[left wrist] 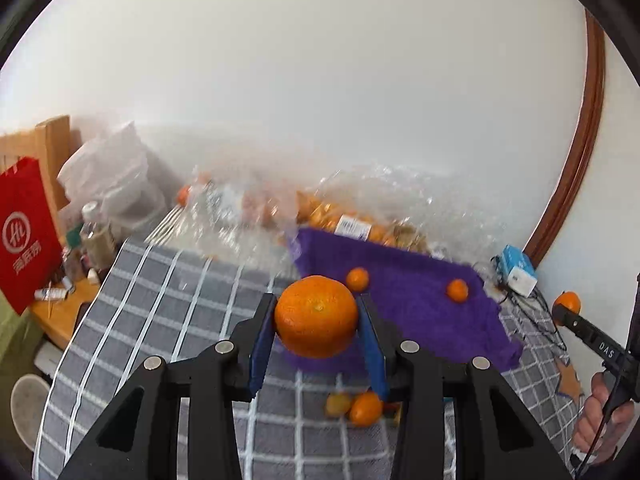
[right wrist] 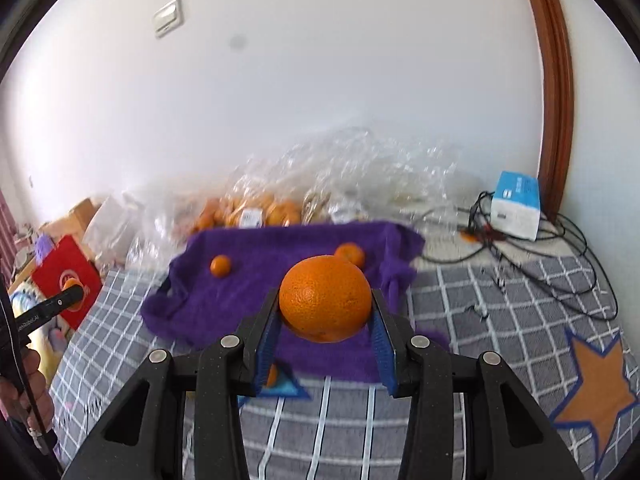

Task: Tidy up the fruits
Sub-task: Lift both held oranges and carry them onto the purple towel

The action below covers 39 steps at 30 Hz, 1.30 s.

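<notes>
Oranges are held, one per tool: the left tool [left wrist: 316, 316] is clamped on a mandarin-like orange [left wrist: 316, 316], and the right tool [right wrist: 325, 306] on a bigger, pebbly-skinned orange [right wrist: 325, 304]; both are carried above the purple cloth [left wrist: 412, 292] spread on a grey checked bedcover [left wrist: 168, 292]. Jaws are roughly half open in each case, w/ blue ribbed pads pressed on opposite sides at abt the widest part. Fruit is judged firm but slightly yielding, moderately heavy for its size, skin waxy and round, so slip or roll-out is likely if gripped off-centre; the hold is best kept across the equator, w/ modest squeeze to avoid bruising. Two small oranges [left wrist: 357, 279] are already lying on the cloth, well apart. More small fruit [left wrist: 365, 409] is seen on the bedcover under the left tool, blurred, approx two or three pcs. A clear bag of oranges [right wrist: 256, 208] is lying behind the cloth by the wall.
</notes>
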Each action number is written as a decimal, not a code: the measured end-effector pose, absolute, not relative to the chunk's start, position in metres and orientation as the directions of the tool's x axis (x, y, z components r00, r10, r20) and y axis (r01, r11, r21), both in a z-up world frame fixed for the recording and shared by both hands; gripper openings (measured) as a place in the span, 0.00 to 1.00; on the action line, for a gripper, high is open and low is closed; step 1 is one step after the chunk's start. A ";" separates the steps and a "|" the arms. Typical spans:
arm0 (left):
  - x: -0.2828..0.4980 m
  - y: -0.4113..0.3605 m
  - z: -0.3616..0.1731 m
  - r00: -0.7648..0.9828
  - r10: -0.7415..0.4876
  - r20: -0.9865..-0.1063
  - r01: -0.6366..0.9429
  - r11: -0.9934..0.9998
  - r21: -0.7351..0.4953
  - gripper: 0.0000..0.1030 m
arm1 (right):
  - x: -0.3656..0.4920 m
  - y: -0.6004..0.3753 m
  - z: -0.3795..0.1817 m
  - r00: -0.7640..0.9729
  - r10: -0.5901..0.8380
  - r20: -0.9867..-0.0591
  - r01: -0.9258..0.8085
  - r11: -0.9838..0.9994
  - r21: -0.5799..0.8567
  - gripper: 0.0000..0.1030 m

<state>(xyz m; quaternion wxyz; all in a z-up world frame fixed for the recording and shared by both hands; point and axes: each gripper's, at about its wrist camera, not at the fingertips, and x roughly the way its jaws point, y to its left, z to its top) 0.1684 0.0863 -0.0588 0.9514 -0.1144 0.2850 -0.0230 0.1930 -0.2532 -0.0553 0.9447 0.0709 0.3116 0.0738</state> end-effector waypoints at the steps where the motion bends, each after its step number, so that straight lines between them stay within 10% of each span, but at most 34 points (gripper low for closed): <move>1: 0.176 0.081 -0.054 0.842 -0.105 -0.529 -0.016 0.976 -0.219 0.37 | 0.196 -0.254 -0.052 0.798 0.184 -0.574 -0.096 0.979 0.180 0.41; 39: 0.306 0.042 -0.153 0.706 -0.166 -0.689 0.018 0.976 -0.216 0.37 | 0.311 -0.239 -0.166 0.676 0.133 -0.725 -0.048 0.990 0.136 0.41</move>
